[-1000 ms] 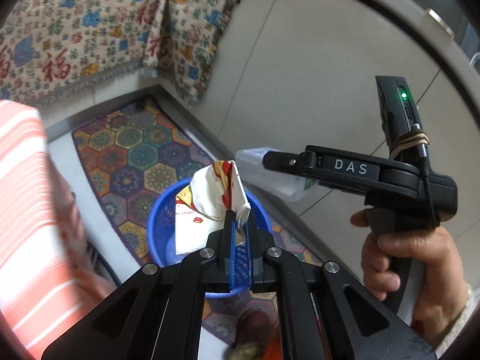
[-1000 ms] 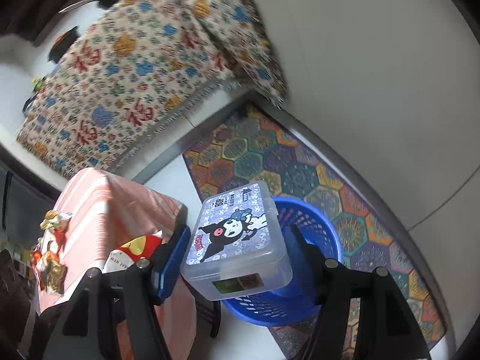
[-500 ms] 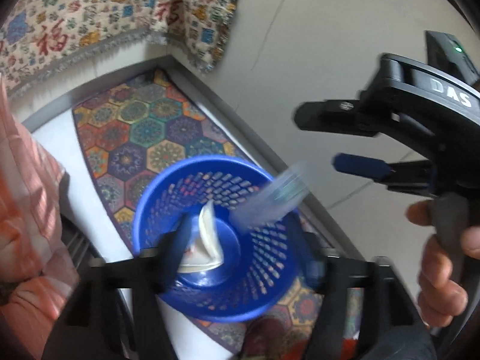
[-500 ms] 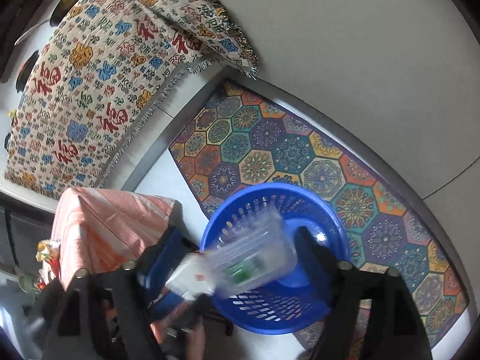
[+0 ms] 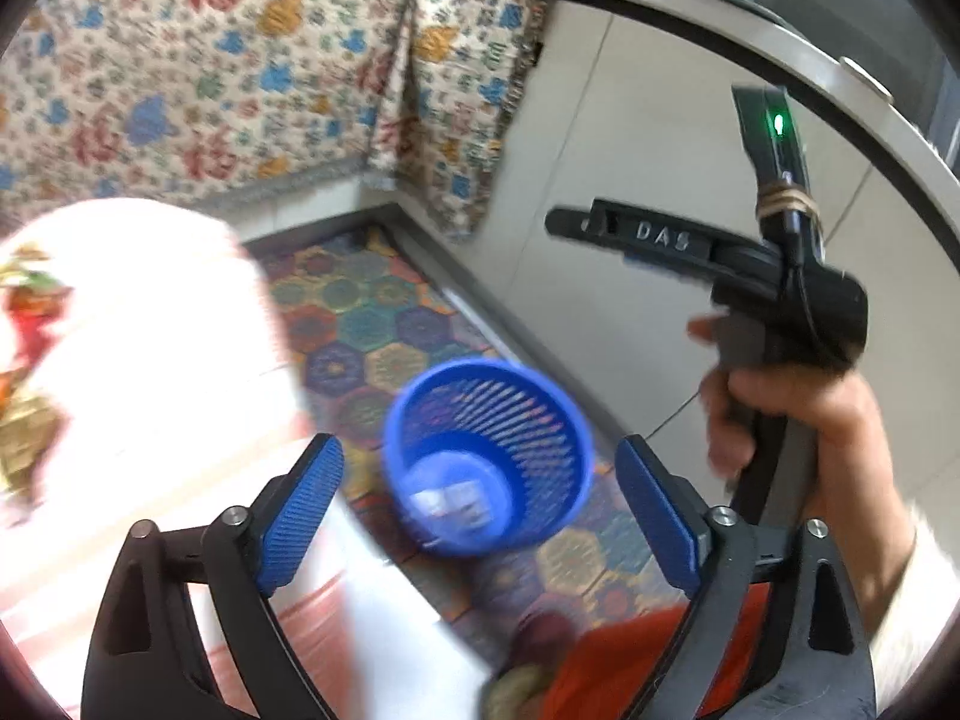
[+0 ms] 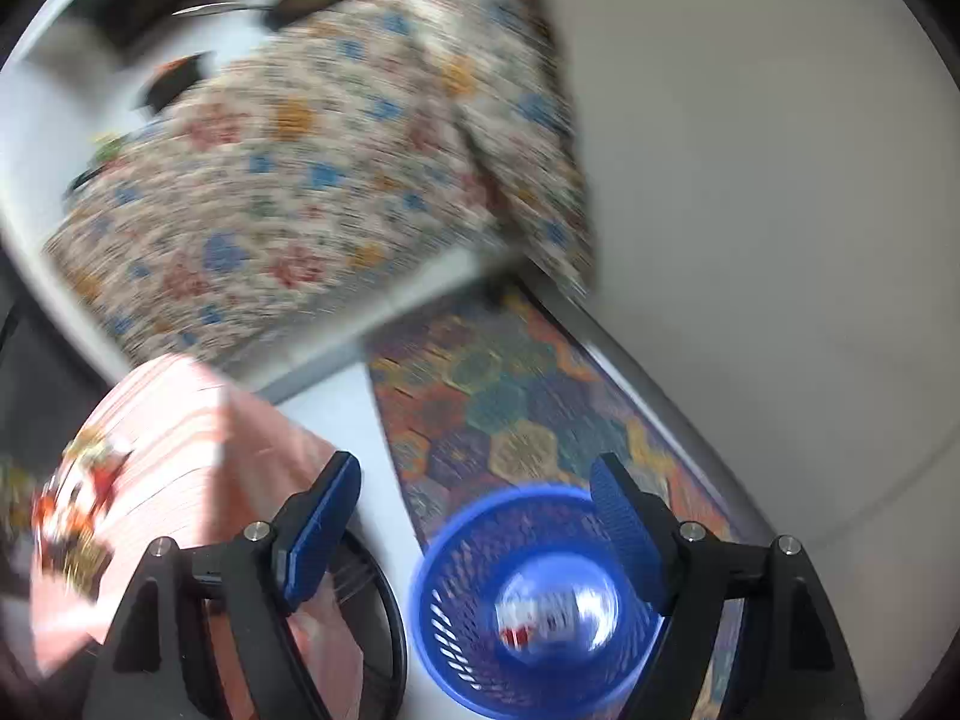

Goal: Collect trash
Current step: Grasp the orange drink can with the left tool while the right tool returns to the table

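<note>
Down on the patterned rug (image 5: 384,324), the blue basket (image 5: 489,456) now held what both tools had carried a second before: the clear plastic box (image 6: 555,612) and the crumpled wrapper had dropped from the tongs and lay blurred at its bottom. The left gripper (image 5: 477,510) and the right gripper (image 6: 474,531) both stood wide apart and empty, so that load looked finished. From the left camera one could see the right tool's handle and the hand (image 5: 798,438) around it, beside the basket. Only the right camera showed the pink-striped cloth (image 6: 180,450) with bright scraps, perhaps more trash, at its edge.
</note>
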Tool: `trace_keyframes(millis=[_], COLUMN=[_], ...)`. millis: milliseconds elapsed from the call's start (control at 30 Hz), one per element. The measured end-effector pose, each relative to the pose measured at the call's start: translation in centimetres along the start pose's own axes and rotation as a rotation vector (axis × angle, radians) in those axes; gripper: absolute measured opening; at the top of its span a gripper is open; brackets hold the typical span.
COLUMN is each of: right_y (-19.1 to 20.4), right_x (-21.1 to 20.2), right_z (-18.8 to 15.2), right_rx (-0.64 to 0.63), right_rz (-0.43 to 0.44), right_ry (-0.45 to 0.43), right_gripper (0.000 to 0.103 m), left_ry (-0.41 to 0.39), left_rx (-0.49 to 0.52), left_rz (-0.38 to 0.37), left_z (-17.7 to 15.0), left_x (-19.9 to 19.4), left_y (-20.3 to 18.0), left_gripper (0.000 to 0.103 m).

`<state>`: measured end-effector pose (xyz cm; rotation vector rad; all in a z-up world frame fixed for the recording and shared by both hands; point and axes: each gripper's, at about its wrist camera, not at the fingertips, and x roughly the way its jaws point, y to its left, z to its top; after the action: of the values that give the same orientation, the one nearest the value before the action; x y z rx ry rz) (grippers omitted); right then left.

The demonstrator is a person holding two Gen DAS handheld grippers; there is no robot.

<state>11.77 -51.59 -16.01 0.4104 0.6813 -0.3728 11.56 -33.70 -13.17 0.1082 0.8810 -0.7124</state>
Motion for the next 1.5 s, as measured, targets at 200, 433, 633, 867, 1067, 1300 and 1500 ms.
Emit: trace_keyframes(millis=[200, 433, 633, 867, 1067, 1300, 1500], right_y=[9.9, 22.6, 29.6, 35.1, 37.6, 37.6, 37.5], right_x=[-3.9, -4.9, -3.1, -0.9, 0.9, 1.2, 1.2], right_z=[-3.0, -10.9, -16.9, -18.0, -17.7, -17.6, -17.7], right_rx=[-0.242, -0.413, -0.496, -0.545, -0.508, -0.508, -0.508], right_rz=[0.155, 0.32, 0.283, 0.143, 0.117, 0.113, 0.114], right_ry=[-0.04, 0.124, 0.238, 0.239, 0.213, 0.214, 0.214], right_gripper=[0.081, 0.081, 0.081, 0.09, 0.097, 0.097, 0.097], left_ry=[0.05, 0.037, 0.036, 0.04, 0.039, 0.041, 0.041], left_rx=[-0.066, -0.206, -0.288, -0.337, -0.336, -0.333, -0.334], left_rz=[0.243, 0.503, 0.586, 0.548, 0.525, 0.53, 0.53], left_z=[-6.5, -11.7, -13.4, -13.7, -12.8, -13.0, -12.9], left_x=[-5.9, -11.5, -13.2, -14.7, -14.5, -14.5, -14.5], left_y=[9.6, 21.6, 28.5, 34.3, 37.3, 37.0, 37.0], left_gripper=[0.095, 0.095, 0.098, 0.103, 0.103, 0.103, 0.103])
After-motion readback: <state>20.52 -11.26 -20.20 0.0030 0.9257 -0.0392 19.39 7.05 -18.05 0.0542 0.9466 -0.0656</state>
